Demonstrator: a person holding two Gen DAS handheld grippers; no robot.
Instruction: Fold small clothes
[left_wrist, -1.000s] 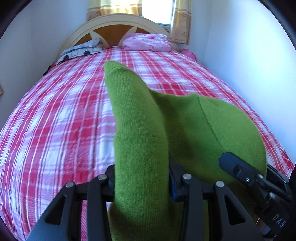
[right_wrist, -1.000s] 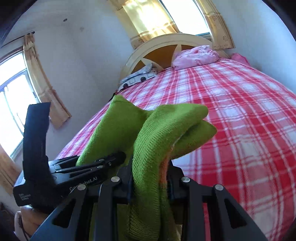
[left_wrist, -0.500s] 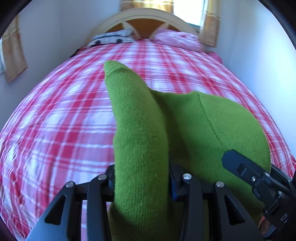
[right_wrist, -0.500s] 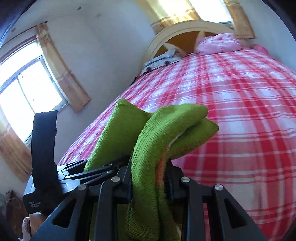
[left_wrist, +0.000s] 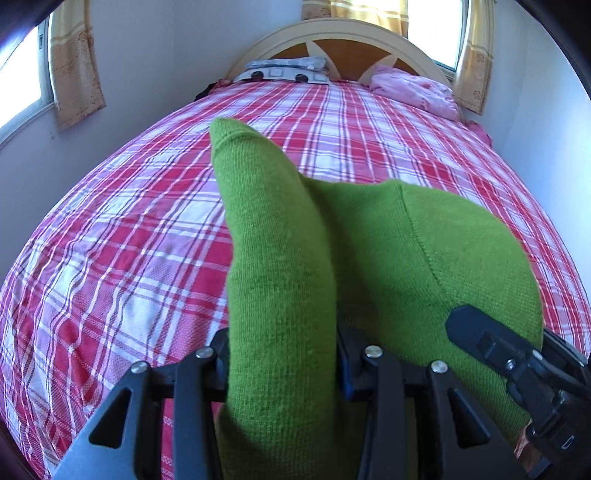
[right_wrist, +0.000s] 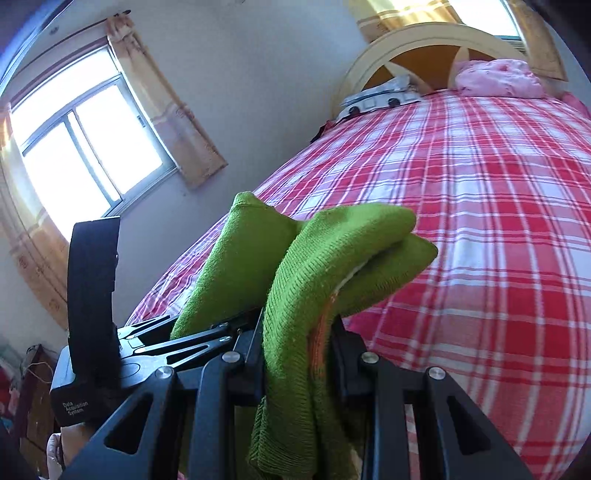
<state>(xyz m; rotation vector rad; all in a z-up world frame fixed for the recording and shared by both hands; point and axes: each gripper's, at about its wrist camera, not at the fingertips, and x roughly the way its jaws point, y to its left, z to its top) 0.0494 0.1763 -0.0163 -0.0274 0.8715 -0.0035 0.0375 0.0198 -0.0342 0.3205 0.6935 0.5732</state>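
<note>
A small green knitted garment (left_wrist: 369, 258) hangs between my two grippers above the bed. My left gripper (left_wrist: 282, 354) is shut on one end of it, and a fold of the knit stands up between the jaws. My right gripper (right_wrist: 299, 350) is shut on the other end (right_wrist: 332, 266), where an orange and white inner edge shows. The right gripper (left_wrist: 517, 373) shows at the lower right of the left wrist view. The left gripper (right_wrist: 177, 343) shows at the lower left of the right wrist view, close beside the right one.
The bed has a red and white checked sheet (left_wrist: 129, 240). A pink pillow (left_wrist: 413, 92) and a grey patterned pillow (left_wrist: 288, 70) lie by the cream headboard (left_wrist: 340, 33). White walls stand on both sides, with a curtained window (right_wrist: 85, 136) on the left.
Both grippers have swung left with the garment still held, so the left window and curtains have come into view. The grip on the garment has not changed.
</note>
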